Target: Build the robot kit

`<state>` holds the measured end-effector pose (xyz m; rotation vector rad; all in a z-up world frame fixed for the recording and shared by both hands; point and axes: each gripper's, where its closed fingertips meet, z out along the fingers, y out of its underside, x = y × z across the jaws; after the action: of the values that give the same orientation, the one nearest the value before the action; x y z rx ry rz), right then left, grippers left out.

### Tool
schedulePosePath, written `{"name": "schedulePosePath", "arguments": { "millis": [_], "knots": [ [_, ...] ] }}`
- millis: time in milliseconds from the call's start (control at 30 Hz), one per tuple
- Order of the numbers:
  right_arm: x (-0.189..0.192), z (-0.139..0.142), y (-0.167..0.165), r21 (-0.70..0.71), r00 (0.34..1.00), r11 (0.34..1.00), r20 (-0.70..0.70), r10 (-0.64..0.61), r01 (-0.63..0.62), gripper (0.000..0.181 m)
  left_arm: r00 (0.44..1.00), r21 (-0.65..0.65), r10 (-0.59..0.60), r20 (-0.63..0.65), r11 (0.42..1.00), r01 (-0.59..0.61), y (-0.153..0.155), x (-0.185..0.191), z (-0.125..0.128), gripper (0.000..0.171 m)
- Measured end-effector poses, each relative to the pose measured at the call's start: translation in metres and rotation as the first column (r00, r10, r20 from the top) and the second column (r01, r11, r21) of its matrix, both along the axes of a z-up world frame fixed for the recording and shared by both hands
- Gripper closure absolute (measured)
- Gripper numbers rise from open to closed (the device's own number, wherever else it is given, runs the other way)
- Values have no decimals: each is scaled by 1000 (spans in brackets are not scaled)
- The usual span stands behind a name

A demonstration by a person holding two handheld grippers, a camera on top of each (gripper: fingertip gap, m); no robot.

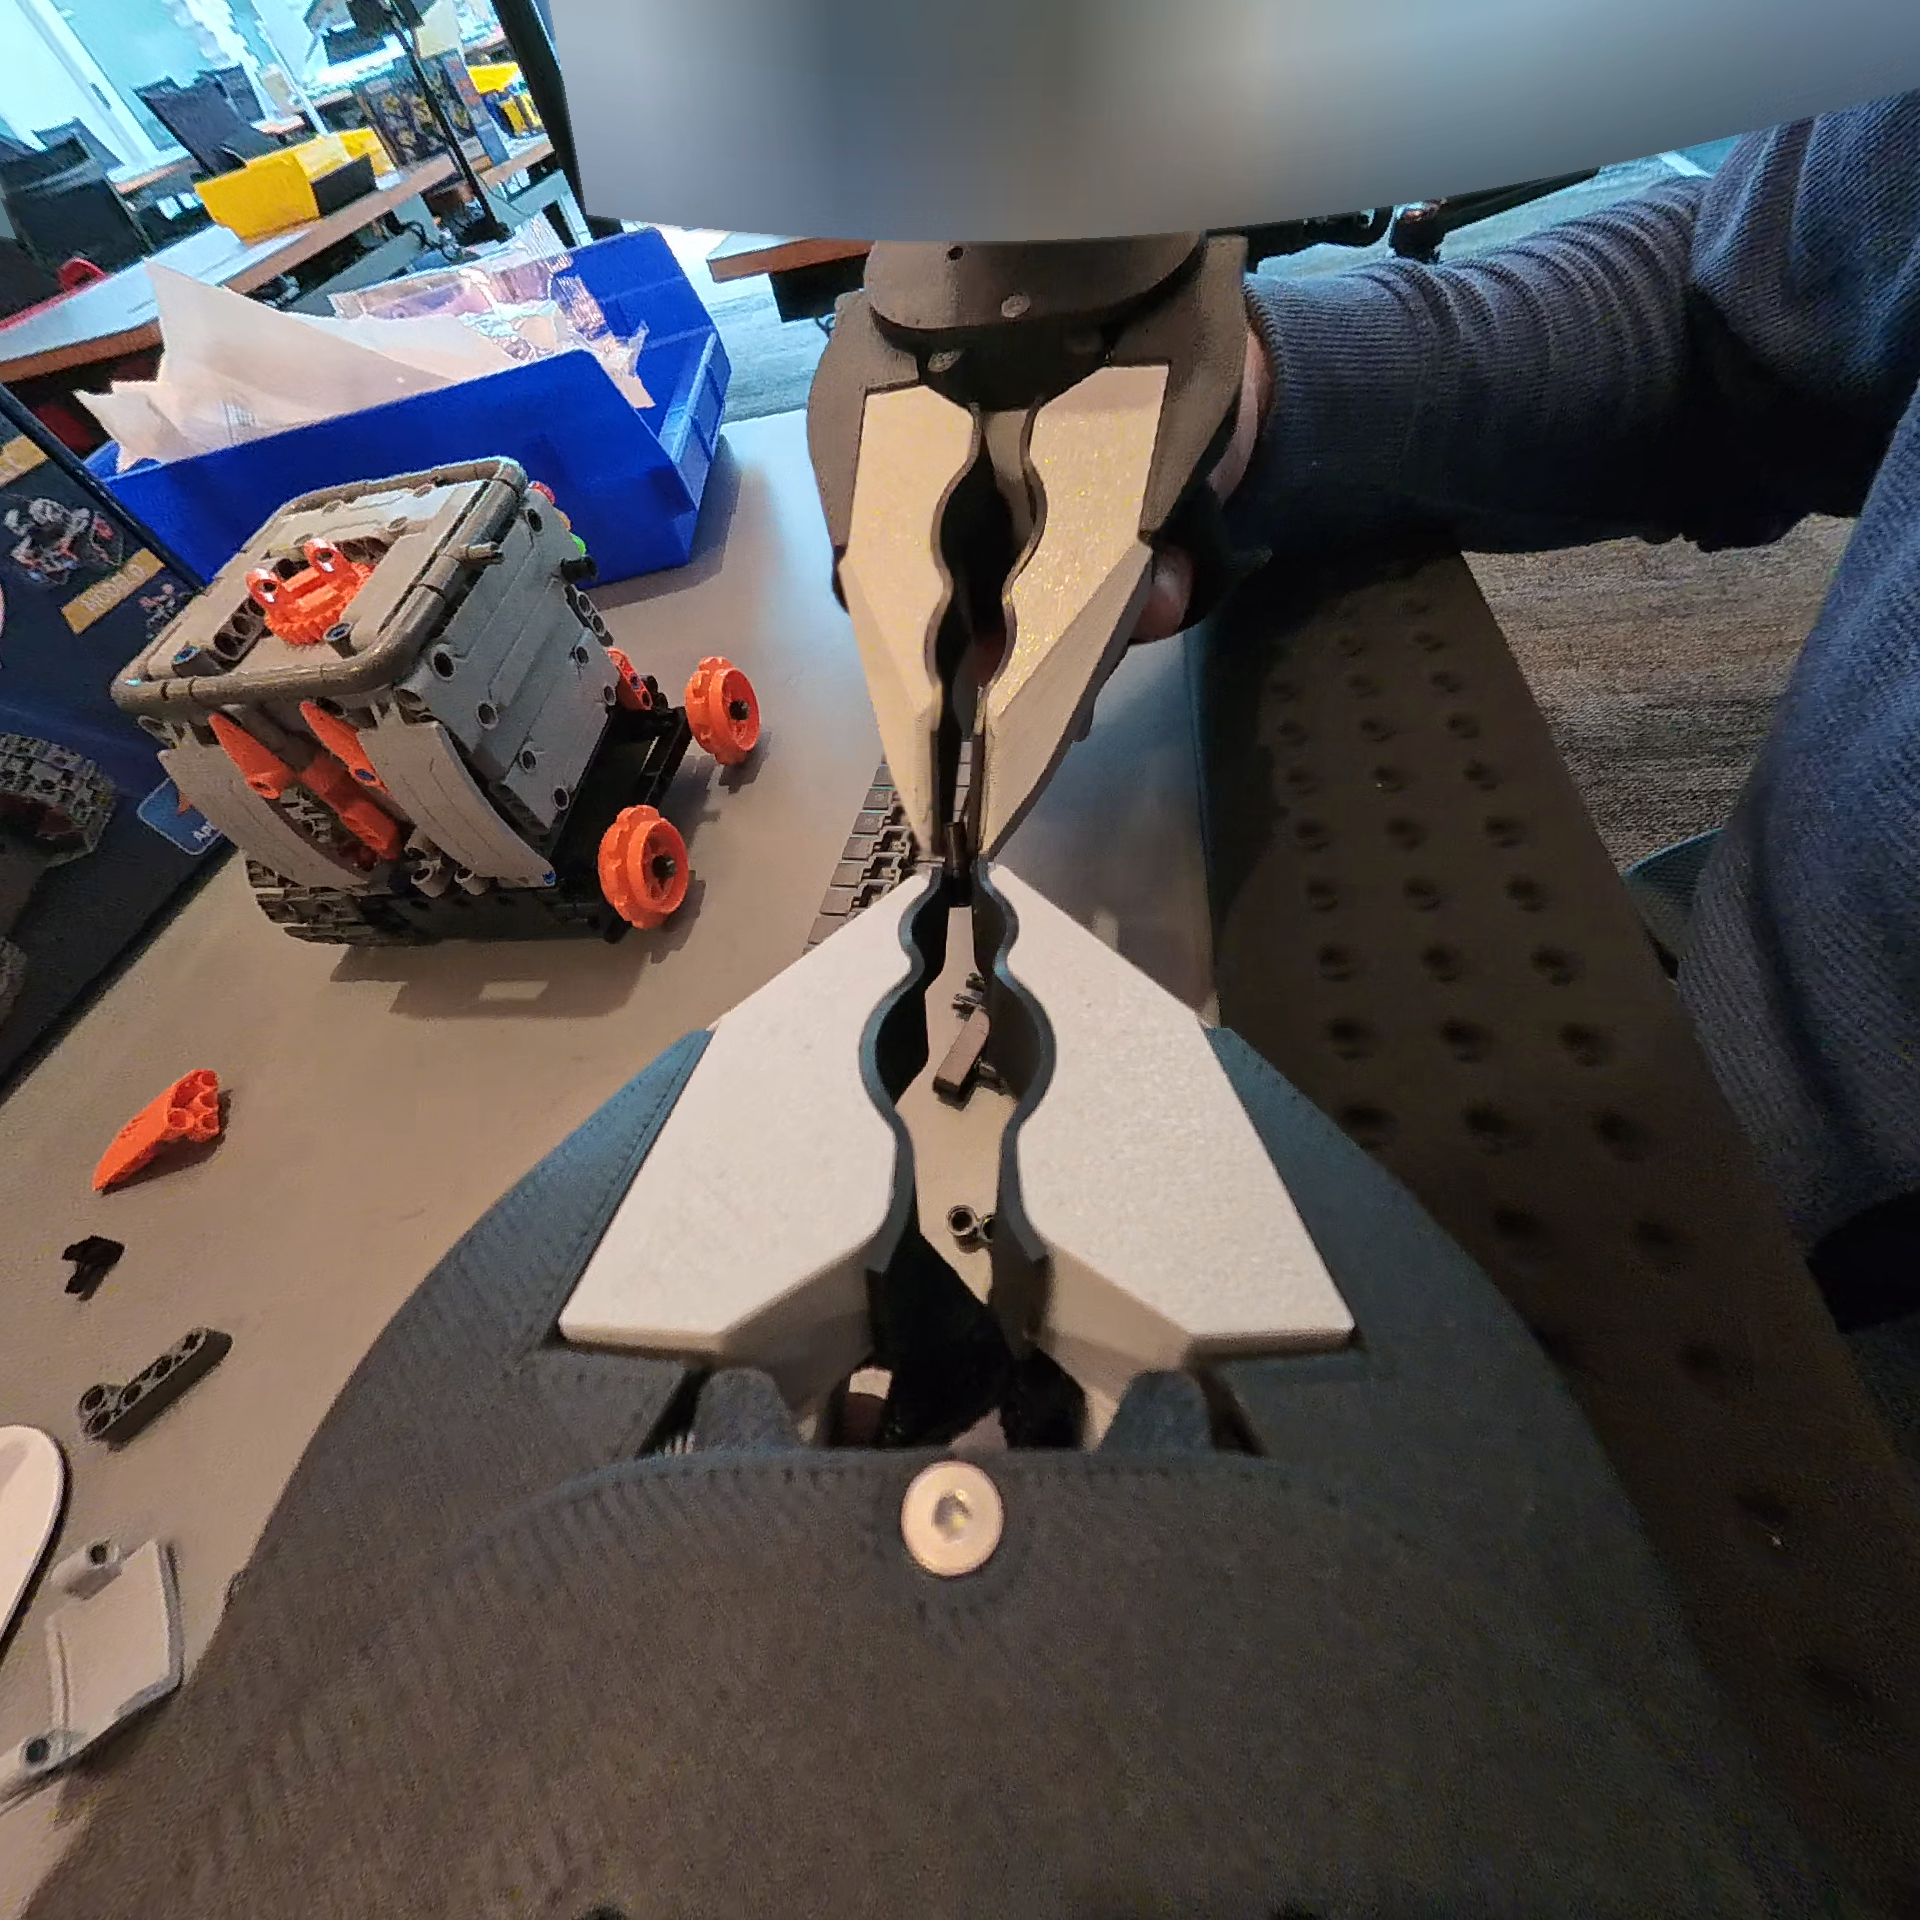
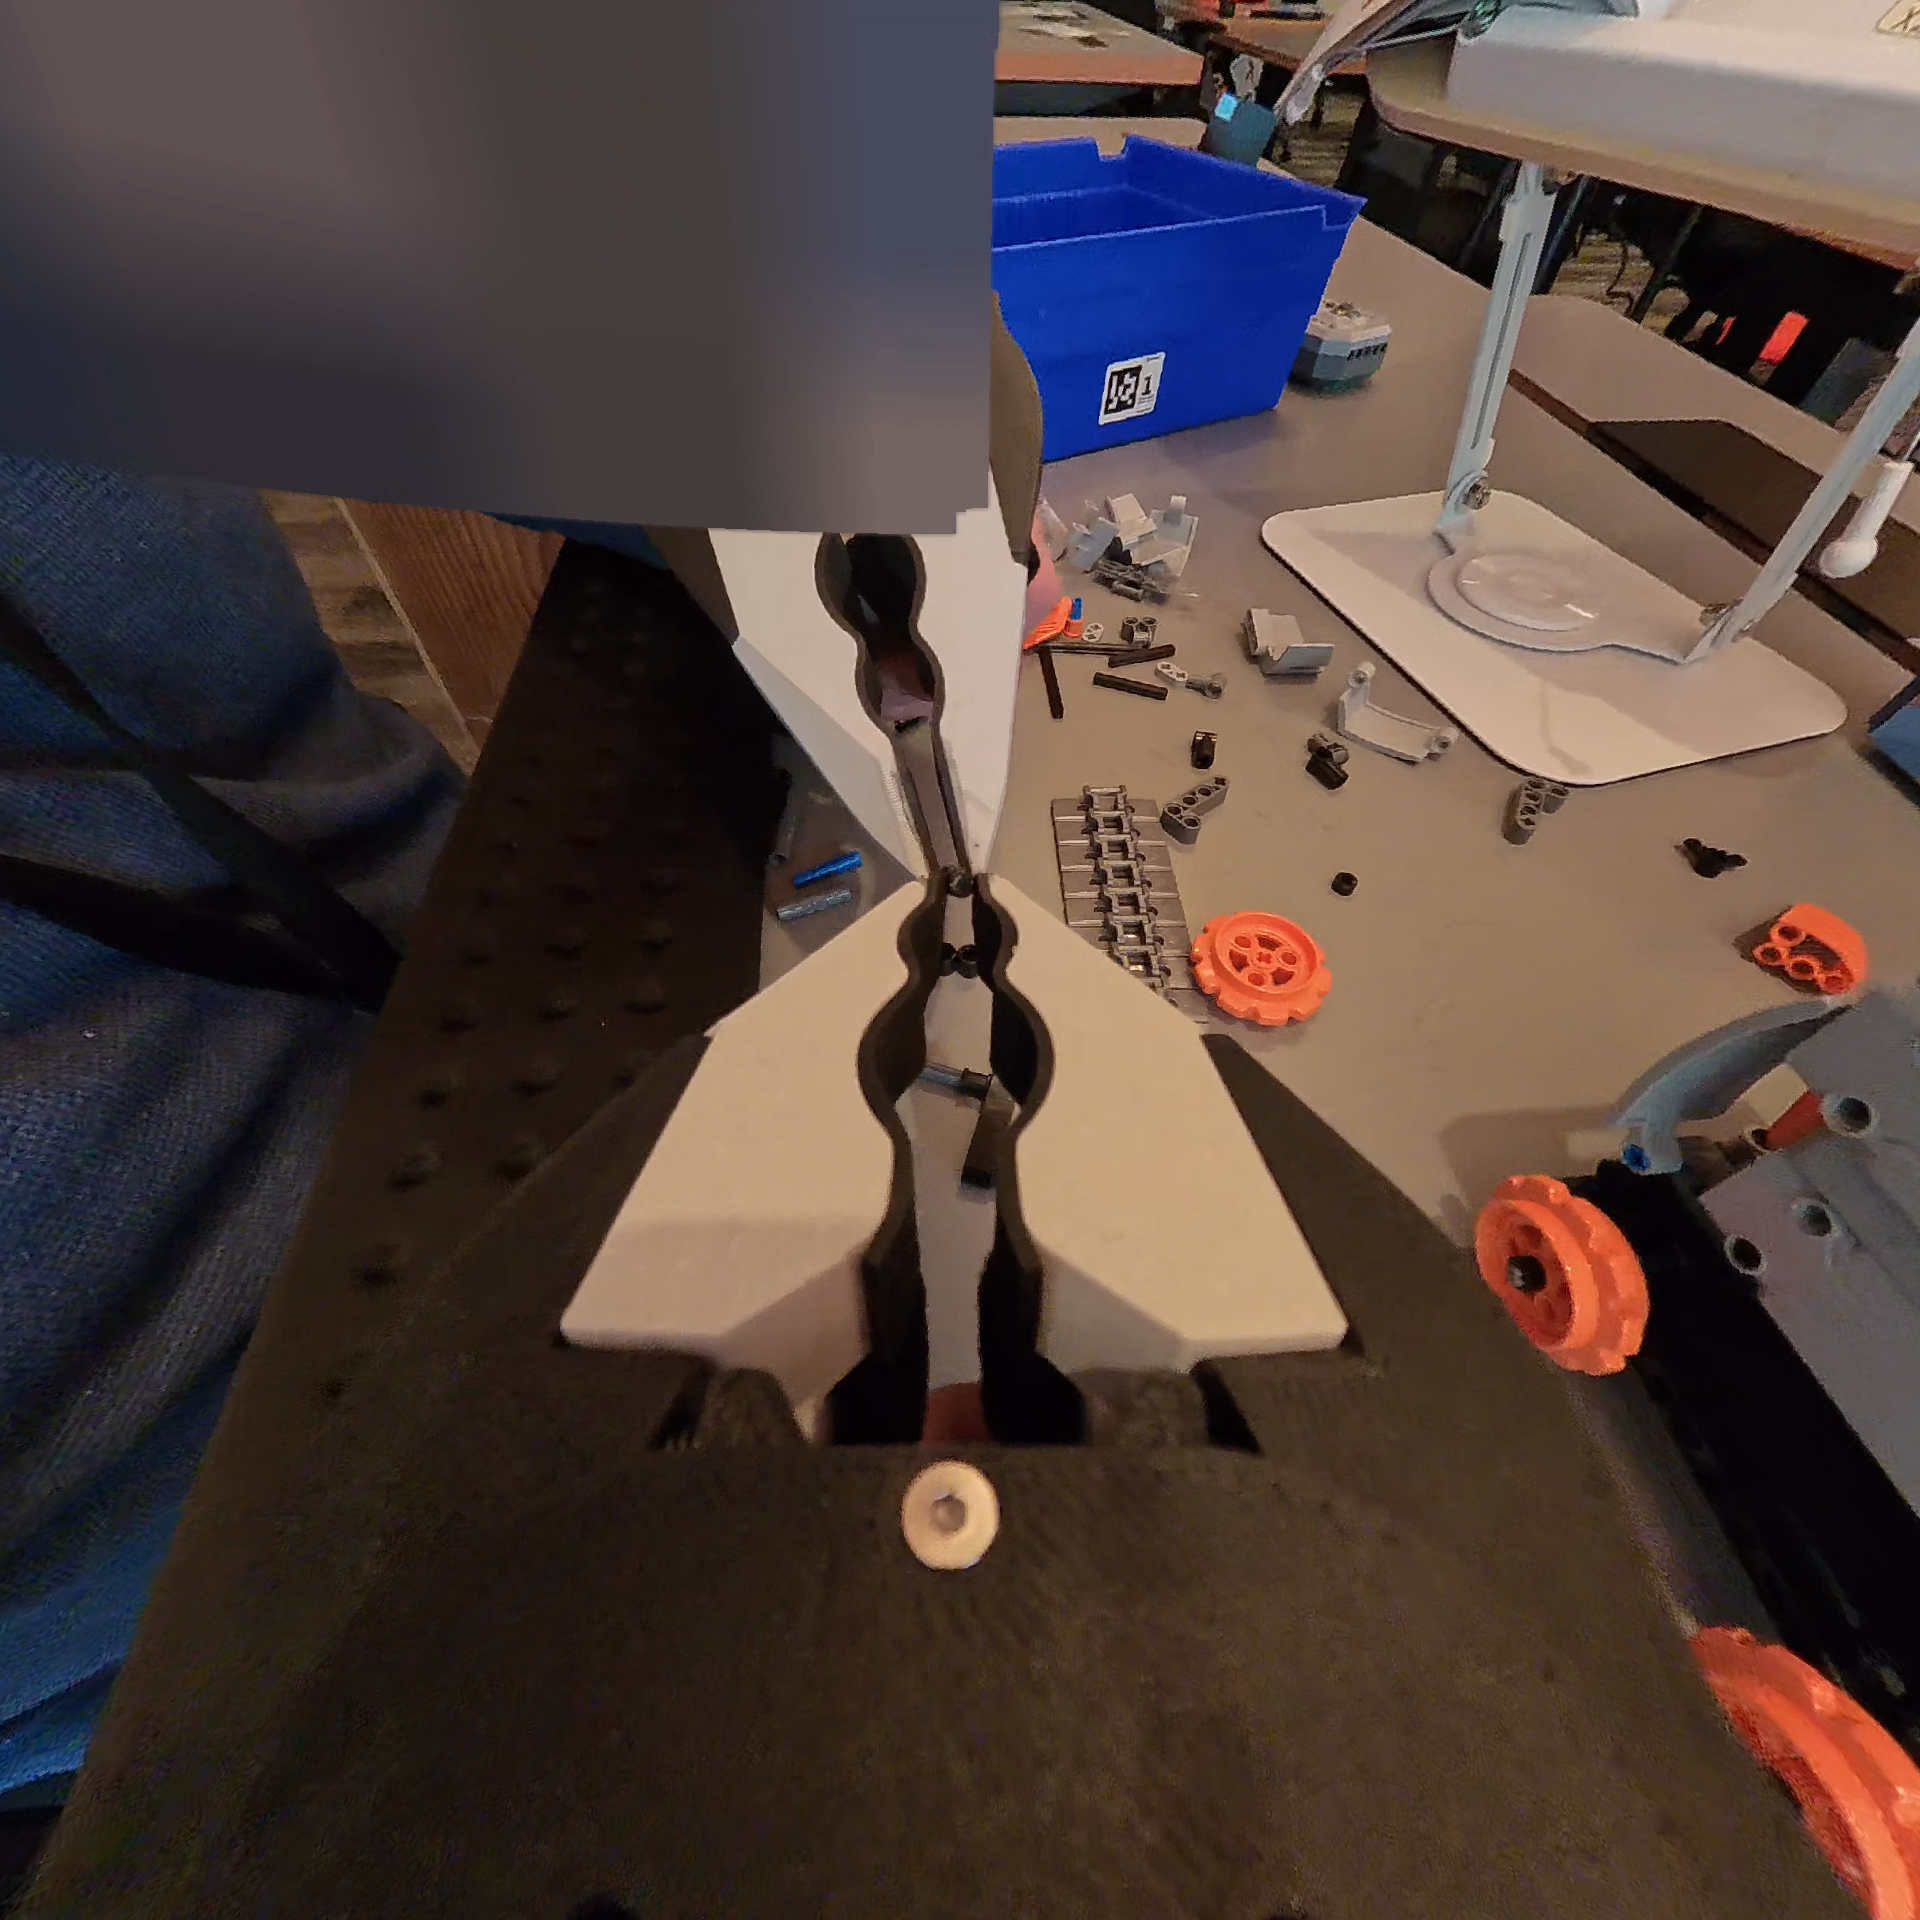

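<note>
Black piece: small, pinched where my two pairs of tongs meet tip to tip, above the table.
Left tongs: closed to a sliver on that piece.
Right tongs: likewise nearly closed on it, from the opposite side.
Track strip: grey links lying flat on the table just past the tips, an orange wheel touching its near end.
Brick vehicle: grey and orange, standing left of my left tongs.
Blue bin: far side, behind loose grey parts.
</note>
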<state>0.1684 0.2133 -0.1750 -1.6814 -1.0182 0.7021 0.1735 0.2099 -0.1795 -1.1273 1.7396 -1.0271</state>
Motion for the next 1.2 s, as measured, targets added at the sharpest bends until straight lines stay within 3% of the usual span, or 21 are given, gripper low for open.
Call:
{"name": "schedulePosePath", "arguments": {
  "millis": [300,500,833,1000,1200],
  "knots": [
    [-1,-3,-1,19,1000,1000,23,17,-18,181,1000,-27,-5,-15,1000,4,-1,0,-4,167],
    [-2,-8,0,32,998,999,64,17,-19,180,997,11,-14,-73,1000,14,5,-14,-10,149],
    [-5,-21,2,38,981,999,192,30,-39,180,962,56,-28,-272,997,45,28,-57,-49,142],
    [-19,-32,0,36,946,994,313,88,-104,180,945,75,-57,-322,994,86,26,-60,-64,143],
    [-32,-50,2,-1,858,978,480,185,-210,180,943,89,-76,-325,990,111,18,-54,-71,145]
  ]
}}
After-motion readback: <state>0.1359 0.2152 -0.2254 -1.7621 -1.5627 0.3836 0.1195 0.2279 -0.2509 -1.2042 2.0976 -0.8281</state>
